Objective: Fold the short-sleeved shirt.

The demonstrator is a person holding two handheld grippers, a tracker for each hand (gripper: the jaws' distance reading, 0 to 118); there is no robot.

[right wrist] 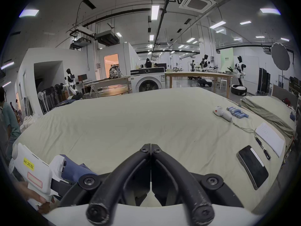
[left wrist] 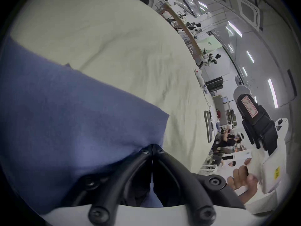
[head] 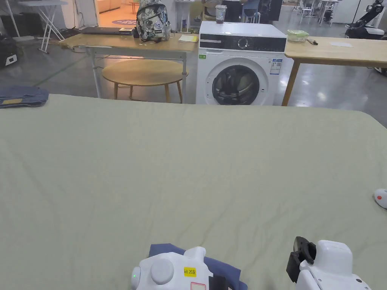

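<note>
A blue shirt (left wrist: 73,115) lies bunched at the near edge of the pale green sheet (head: 189,170); part of it pokes out past the left gripper's white body (head: 170,272) as blue cloth (head: 226,266). My left gripper (left wrist: 152,146) is shut, its jaws pinching an edge of the shirt, and the cloth drapes over the left jaw. To the right, my right gripper (right wrist: 151,146) hovers over bare sheet, shut with nothing between its jaws. From the right gripper view the shirt (right wrist: 73,169) sits beside the left gripper's body.
A white handheld device (right wrist: 222,113), several blue batteries (right wrist: 237,113), a notepad (right wrist: 270,138), a pen (right wrist: 263,149) and a dark phone (right wrist: 253,166) lie along the sheet's right side. Folded denim (head: 22,97) rests at the far left corner. A washing machine (head: 242,64) stands beyond.
</note>
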